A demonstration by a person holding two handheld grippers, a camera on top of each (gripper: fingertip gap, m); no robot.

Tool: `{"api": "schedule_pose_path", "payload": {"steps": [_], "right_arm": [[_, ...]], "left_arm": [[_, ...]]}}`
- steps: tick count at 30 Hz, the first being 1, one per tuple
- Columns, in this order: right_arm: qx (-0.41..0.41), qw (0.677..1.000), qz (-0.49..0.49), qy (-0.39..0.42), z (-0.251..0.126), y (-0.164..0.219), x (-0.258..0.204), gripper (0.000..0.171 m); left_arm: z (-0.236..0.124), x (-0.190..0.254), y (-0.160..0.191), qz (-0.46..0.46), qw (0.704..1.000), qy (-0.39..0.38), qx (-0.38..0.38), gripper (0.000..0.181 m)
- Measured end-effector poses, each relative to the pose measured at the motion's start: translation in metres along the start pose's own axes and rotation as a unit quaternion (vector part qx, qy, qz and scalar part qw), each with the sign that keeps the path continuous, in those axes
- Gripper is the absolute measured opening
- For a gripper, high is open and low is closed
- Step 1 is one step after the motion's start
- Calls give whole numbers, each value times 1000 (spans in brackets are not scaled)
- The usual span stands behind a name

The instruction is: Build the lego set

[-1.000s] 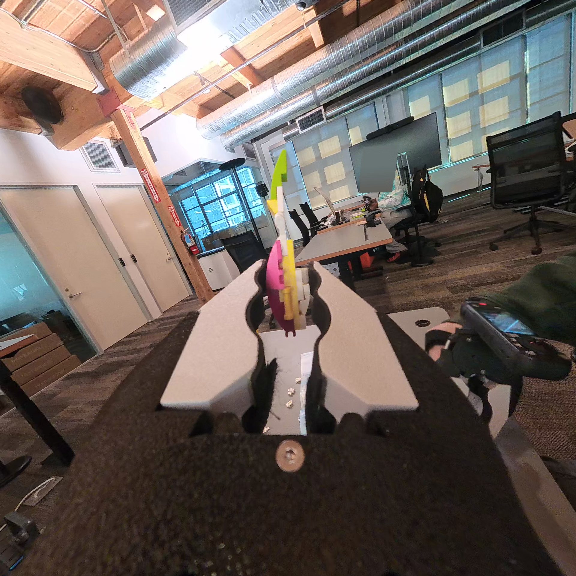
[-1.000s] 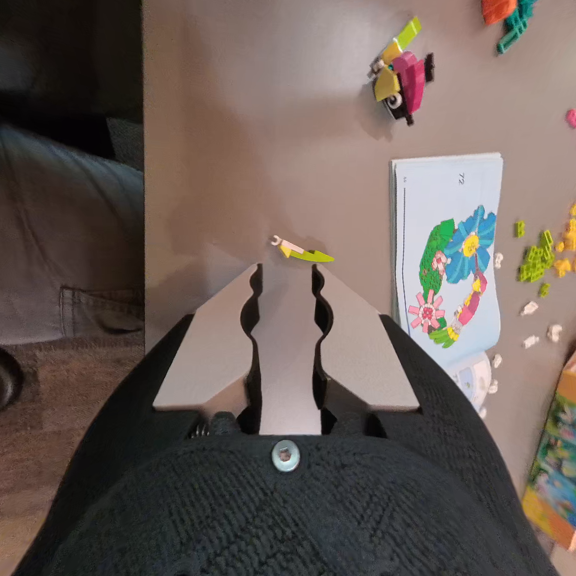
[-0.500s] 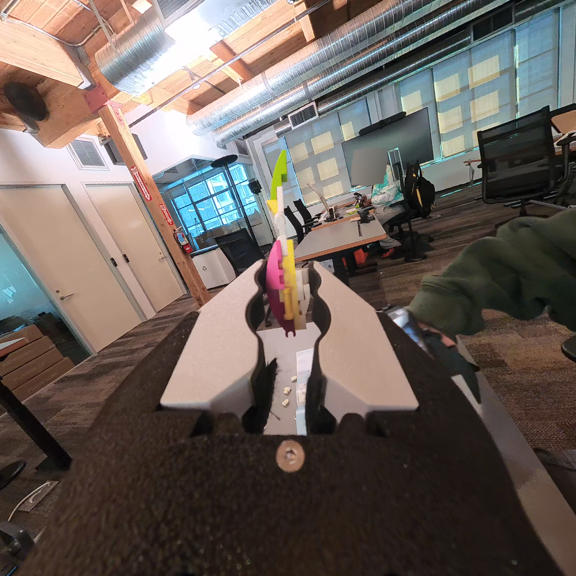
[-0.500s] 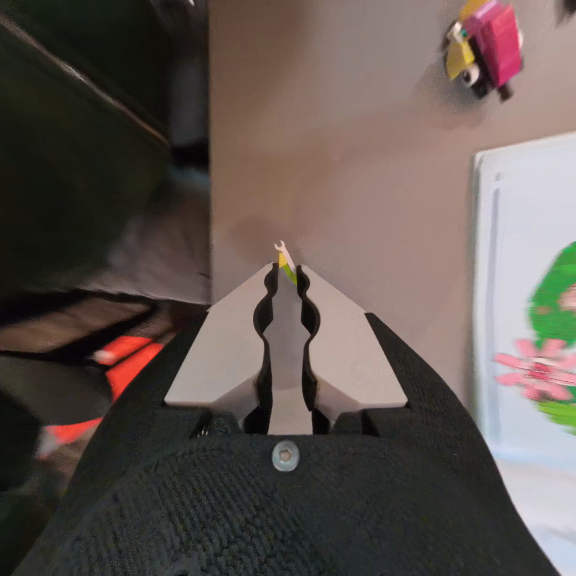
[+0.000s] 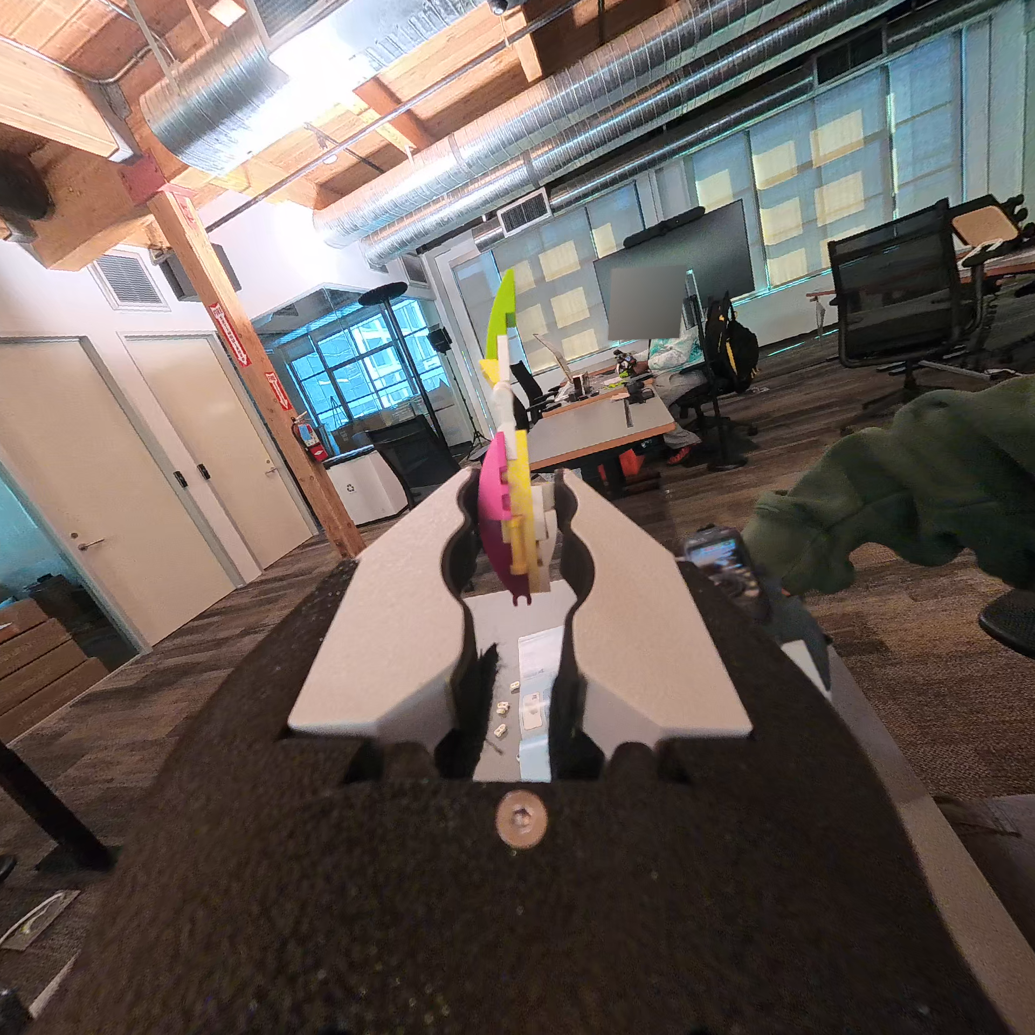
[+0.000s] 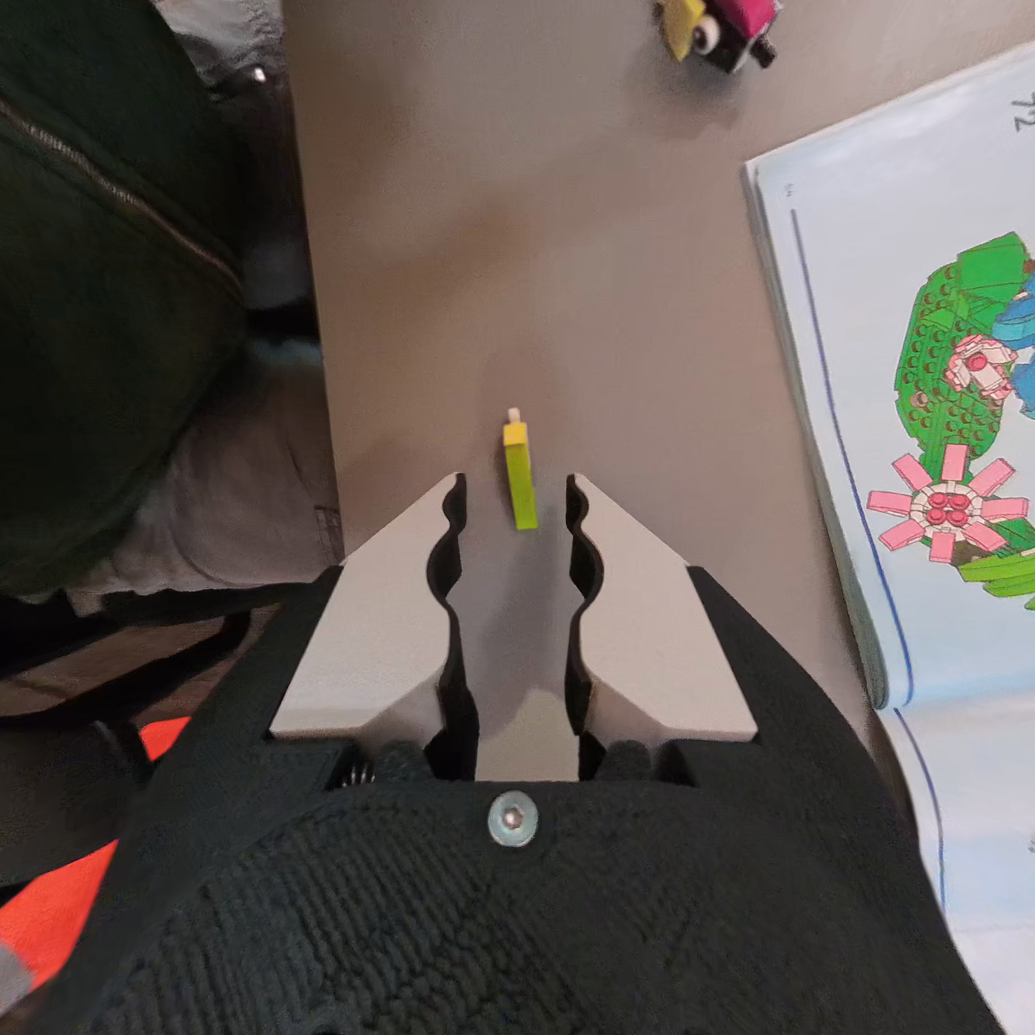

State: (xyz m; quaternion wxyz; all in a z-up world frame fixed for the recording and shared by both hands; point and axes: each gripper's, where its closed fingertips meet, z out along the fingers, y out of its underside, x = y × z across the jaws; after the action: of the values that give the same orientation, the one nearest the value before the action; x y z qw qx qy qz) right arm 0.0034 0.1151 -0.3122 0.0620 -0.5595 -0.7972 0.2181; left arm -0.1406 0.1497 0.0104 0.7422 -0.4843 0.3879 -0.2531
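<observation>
My left gripper (image 5: pixel 512 484) is shut on a lego assembly (image 5: pixel 495 521) of magenta, yellow and white parts with a lime green blade on top, and holds it upright in the air. My right gripper (image 6: pixel 515 476) is open over the grey table (image 6: pixel 504 224). A small lime, yellow and white lego piece (image 6: pixel 520 487) lies on the table, its near end between the open fingertips and touching neither. In the left wrist view the right gripper (image 5: pixel 722 565) shows at the right, held by a green sleeve (image 5: pixel 907 504).
An open instruction booklet (image 6: pixel 896 392) lies right of the right gripper. A small magenta, yellow and black lego model (image 6: pixel 722 28) sits at the far edge of the view. The table's left edge (image 6: pixel 305 280) is close, with a person's dark jacket (image 6: pixel 112 280) beyond it. Some 35 centimeters of space lies between my two pairs of fingers.
The right gripper narrowed around the small lime piece, then opened. The piece lay crosswise and now lies lengthwise between the fingertips. The left gripper has kept its hold and barely moved.
</observation>
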Motion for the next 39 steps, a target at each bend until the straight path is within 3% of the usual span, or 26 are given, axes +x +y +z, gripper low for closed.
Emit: {"api": "schedule_pose_path", "payload": {"steps": [1,6,10,14,18,22,25,35,39], "right_arm": [[7,1000,-9,14,1,3,-1,35],[52,995,-16,79,7,8,3,25],[79,993,-7,90,8,7,4,24],[93,992,5,84,12,7,0,10],[117,983,140,18,12,6,-5,6],[128,928,333,-105,8,4,-15,6],[138,895,405,-128,4,5,-10,6],[104,924,368,8,-5,29,10,19],[109,955,267,71,-7,20,4,25]], "left_arm": [[0,0,0,1,1000,1,-1,24],[1,1,1,1,1000,2,-3,24],[1,1,2,0,1000,3,-6,24],[2,1,3,0,1000,5,-7,24],[2,2,3,1,1000,7,-8,24],[3,4,4,1,1000,11,-10,24],[3,5,4,2,1000,15,-12,24],[5,6,5,-1,1000,16,-15,24],[5,7,4,0,1000,17,-14,24]]}}
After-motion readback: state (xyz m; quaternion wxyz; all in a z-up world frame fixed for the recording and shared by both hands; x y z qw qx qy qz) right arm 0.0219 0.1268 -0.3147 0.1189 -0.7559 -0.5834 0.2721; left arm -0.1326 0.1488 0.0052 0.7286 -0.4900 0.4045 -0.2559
